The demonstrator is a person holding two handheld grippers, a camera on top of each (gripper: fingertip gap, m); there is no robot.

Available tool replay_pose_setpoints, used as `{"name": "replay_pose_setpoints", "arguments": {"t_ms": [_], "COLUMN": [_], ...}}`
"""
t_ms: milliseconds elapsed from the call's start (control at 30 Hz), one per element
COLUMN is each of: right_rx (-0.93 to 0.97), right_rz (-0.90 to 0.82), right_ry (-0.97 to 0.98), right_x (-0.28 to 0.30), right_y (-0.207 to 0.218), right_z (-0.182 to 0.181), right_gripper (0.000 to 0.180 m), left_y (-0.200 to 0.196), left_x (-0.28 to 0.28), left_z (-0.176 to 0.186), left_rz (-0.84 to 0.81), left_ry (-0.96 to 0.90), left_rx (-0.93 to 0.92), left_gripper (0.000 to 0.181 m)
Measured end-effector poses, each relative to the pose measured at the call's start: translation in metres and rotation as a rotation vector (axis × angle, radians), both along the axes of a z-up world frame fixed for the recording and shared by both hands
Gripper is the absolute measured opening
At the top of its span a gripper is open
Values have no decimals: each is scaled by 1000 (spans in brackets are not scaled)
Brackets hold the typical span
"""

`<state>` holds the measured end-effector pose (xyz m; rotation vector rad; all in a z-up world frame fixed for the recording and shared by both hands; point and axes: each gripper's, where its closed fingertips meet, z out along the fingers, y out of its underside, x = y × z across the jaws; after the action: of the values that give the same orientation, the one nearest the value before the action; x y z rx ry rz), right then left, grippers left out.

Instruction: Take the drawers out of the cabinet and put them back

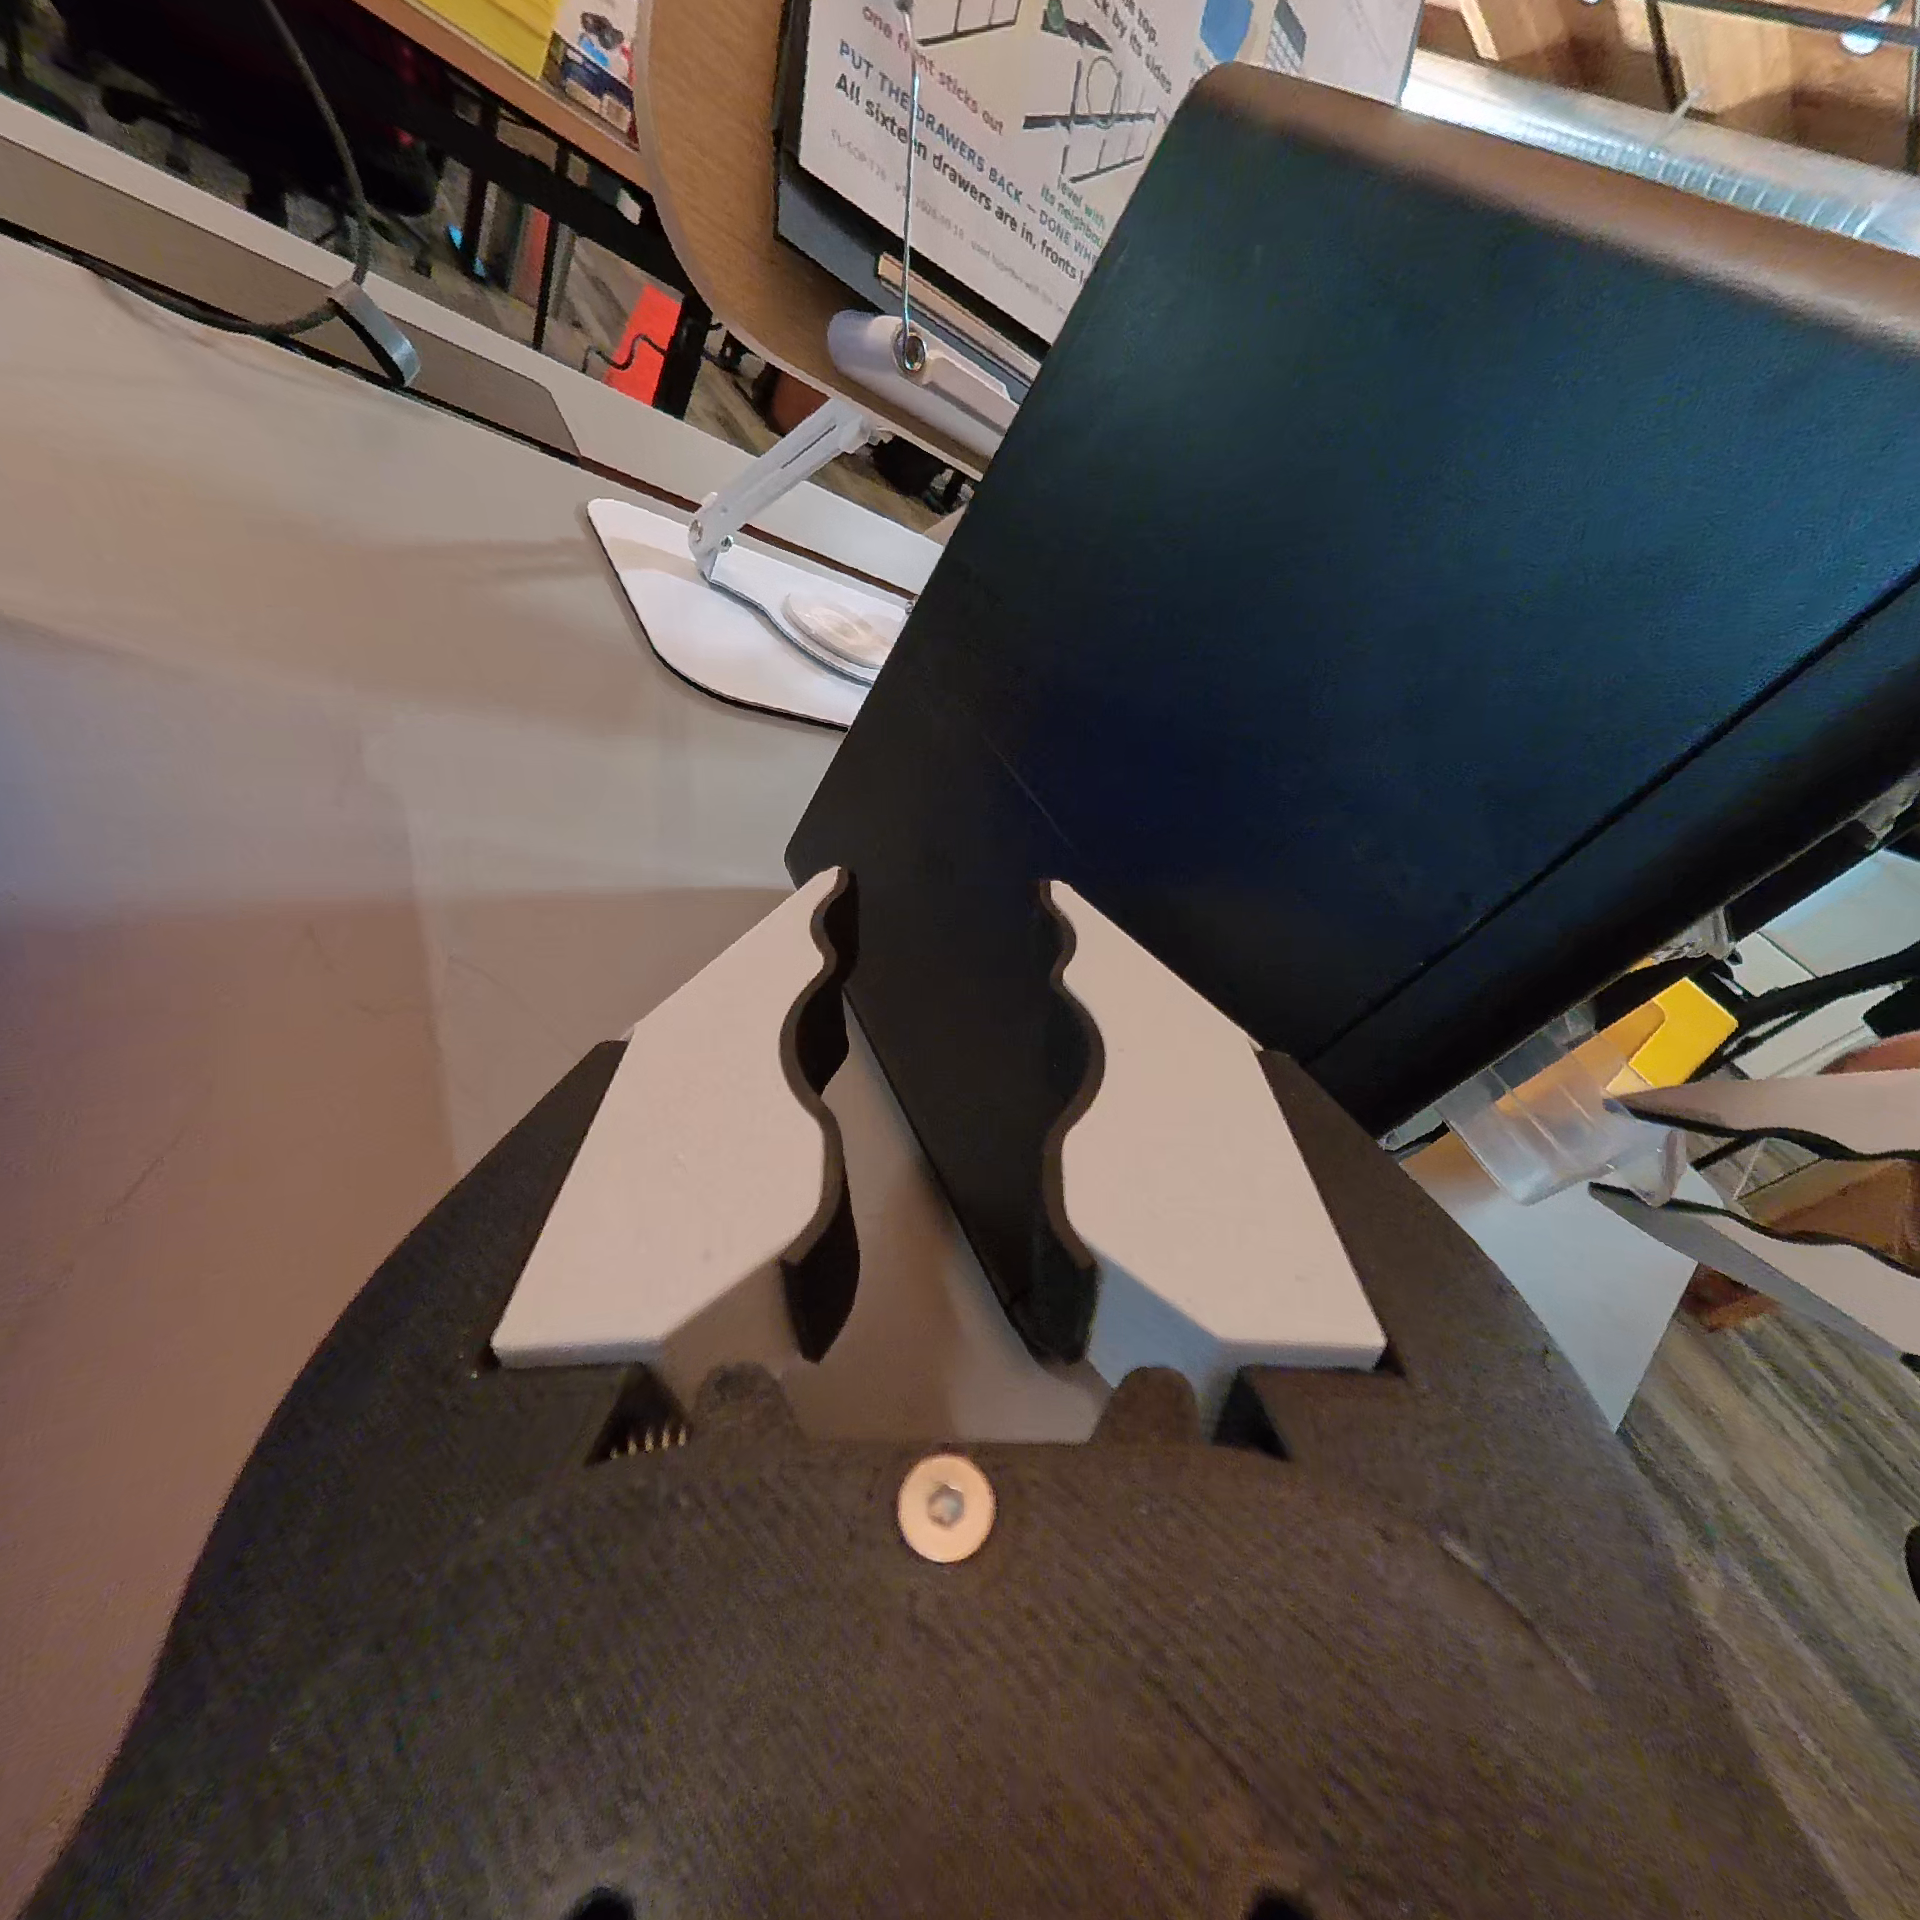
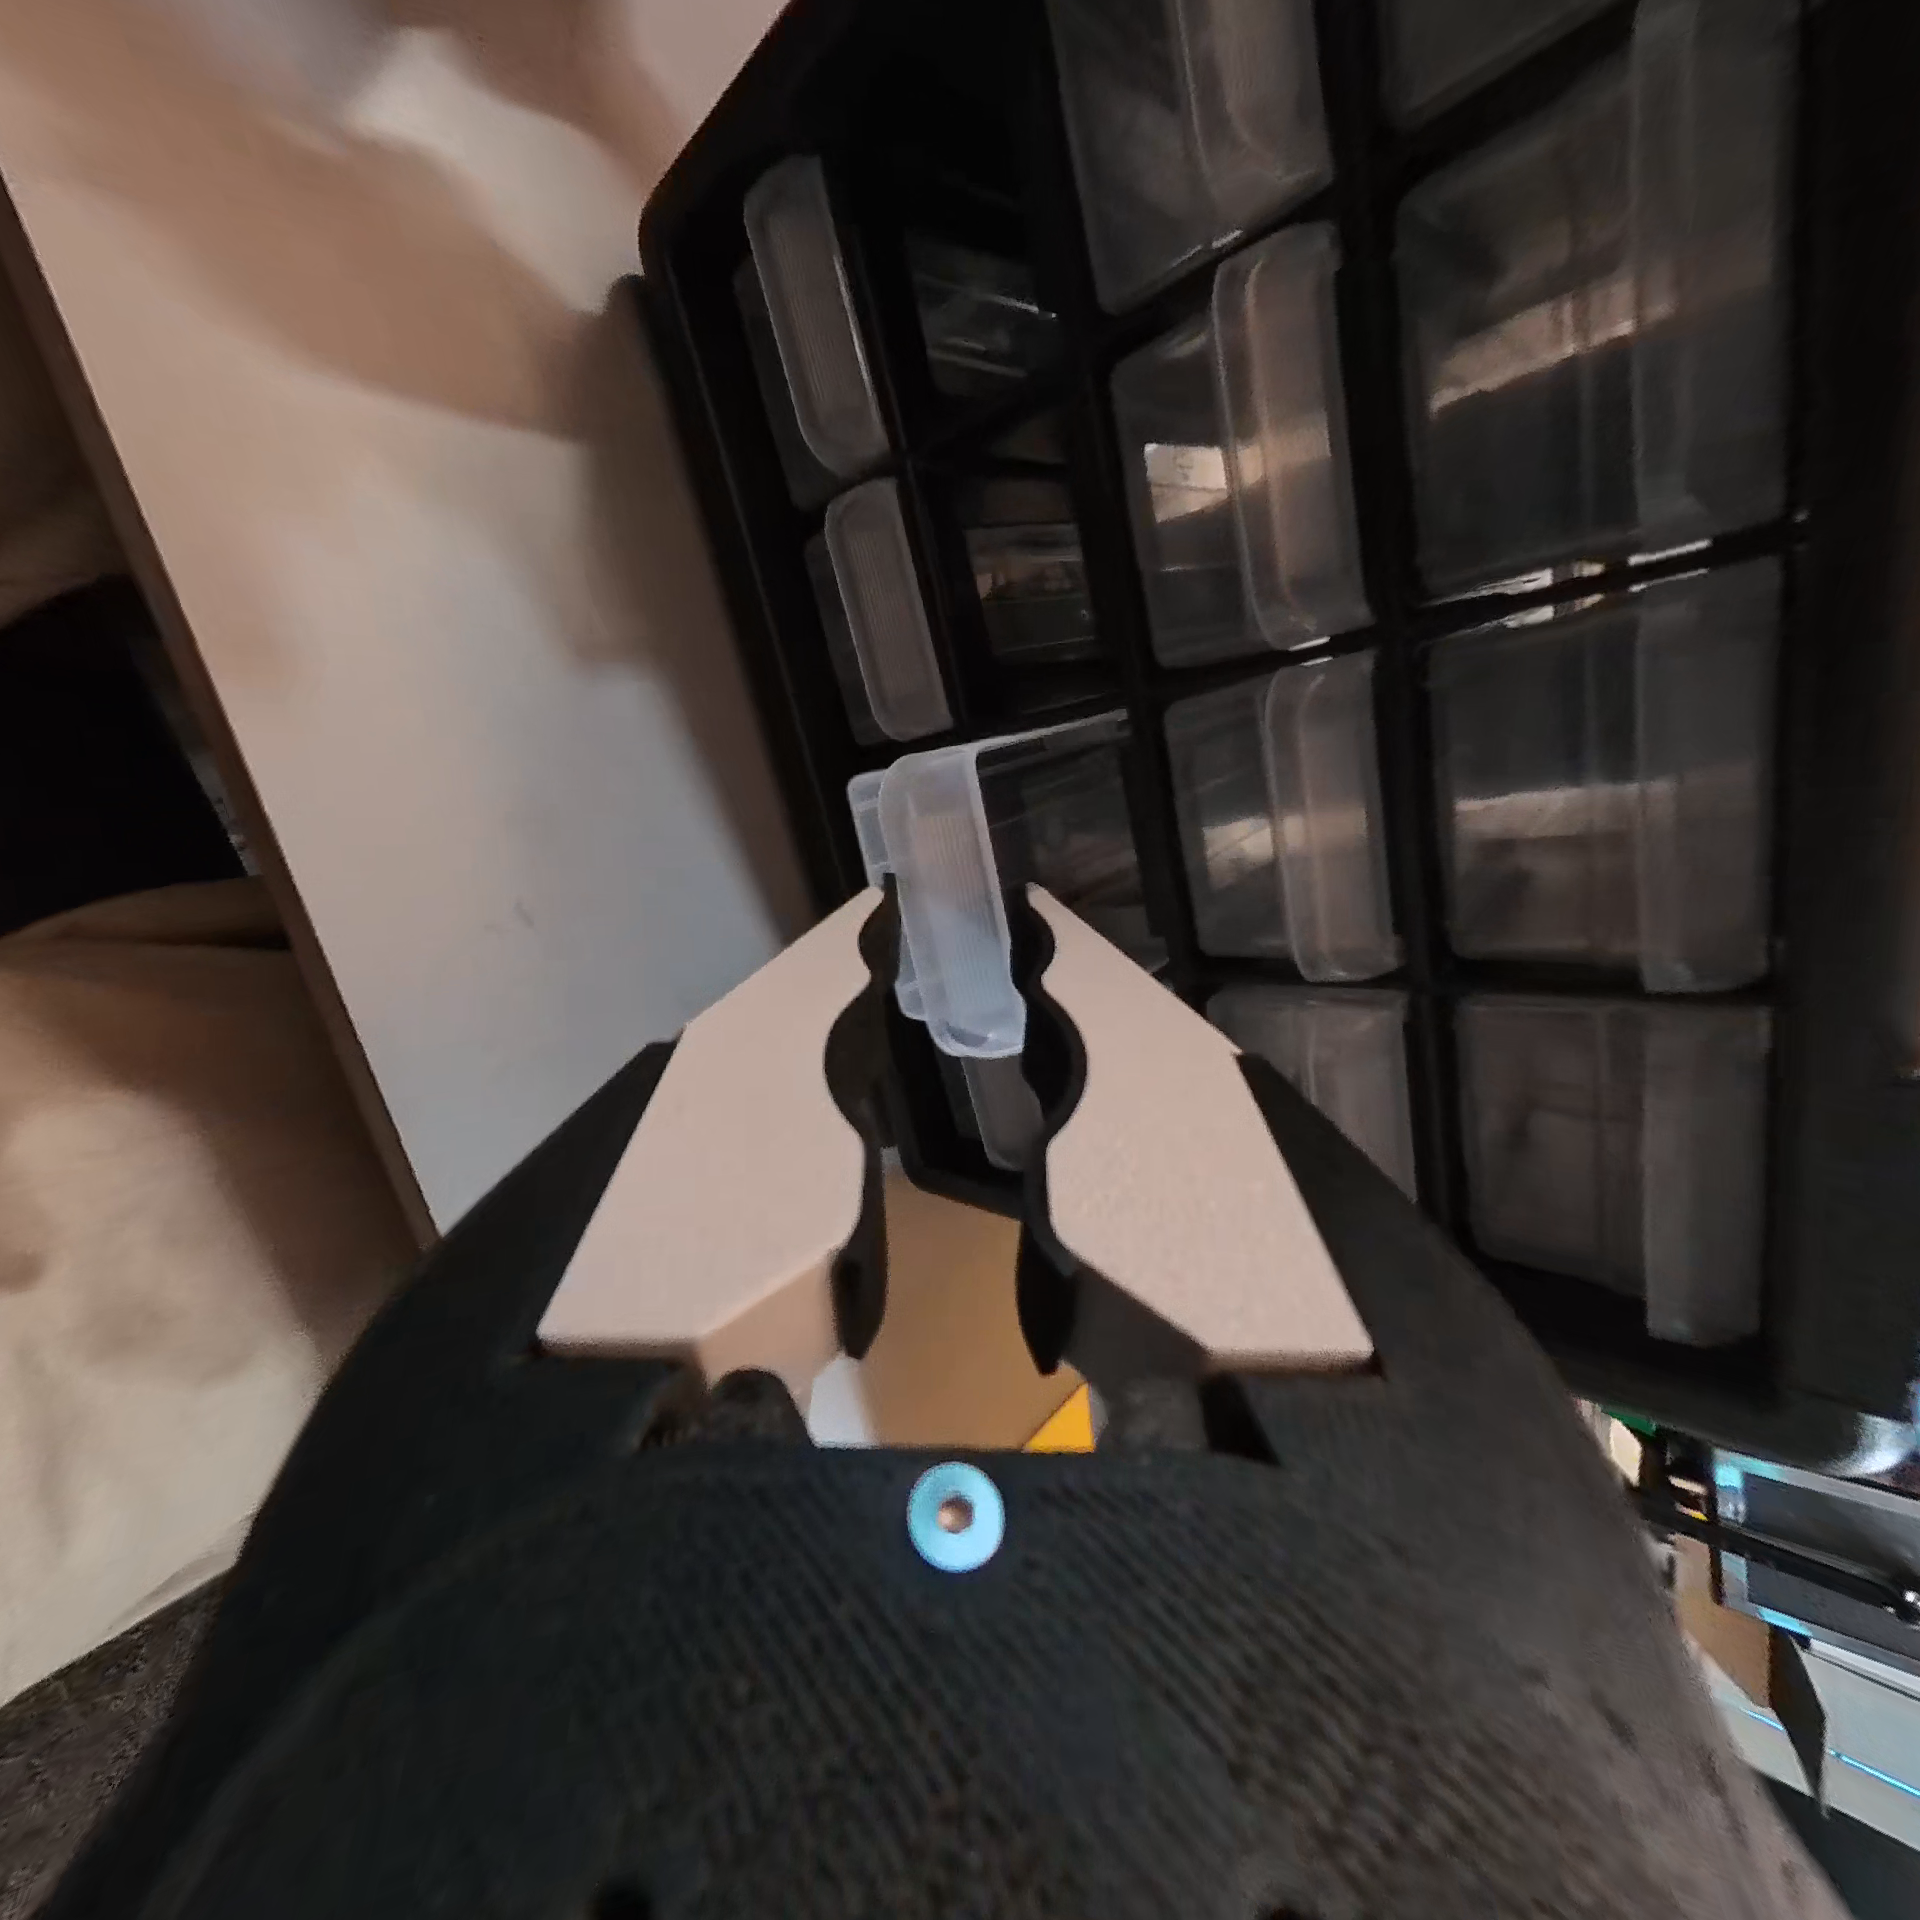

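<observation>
Left gripper [image 1: 951,1101] clamps the black cabinet's [image 1: 1403,582] near edge to steady it, while right gripper [image 2: 956,997] pinches the clear drawer's handle [image 2: 951,904]: best drawn straight, level.

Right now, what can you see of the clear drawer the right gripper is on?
The drawer is small, of clear, slightly frosted plastic, with a rounded pull tab on its front. It sticks partway out of a slot near the left edge of the black cabinet, while the neighbouring drawers sit in. The right gripper has its fingers on either side of the tab, closed on it. The left wrist view shows the drawer jutting from the cabinet front. What it holds cannot be told.
</observation>
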<state>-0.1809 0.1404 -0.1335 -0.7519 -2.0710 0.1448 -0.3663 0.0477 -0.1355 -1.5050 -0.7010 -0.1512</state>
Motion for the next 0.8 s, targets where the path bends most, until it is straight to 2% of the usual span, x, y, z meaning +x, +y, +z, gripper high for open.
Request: {"name": "replay_pose_setpoints", "arguments": {"t_ms": [500, 800], "right_rx": [-45, -41], "right_rz": [136, 129], "right_ry": [-188, -243], "right_x": [50, 48], "right_y": [-21, -35], "right_z": [5, 2], "right_gripper": [18, 18], "left_y": [2, 2], "left_x": [3, 4], "left_z": [-1, -1], "left_rz": [-16, -15], "left_ry": [-13, -8], "left_rx": [-3, -5], "left_gripper": [30, 31]}}
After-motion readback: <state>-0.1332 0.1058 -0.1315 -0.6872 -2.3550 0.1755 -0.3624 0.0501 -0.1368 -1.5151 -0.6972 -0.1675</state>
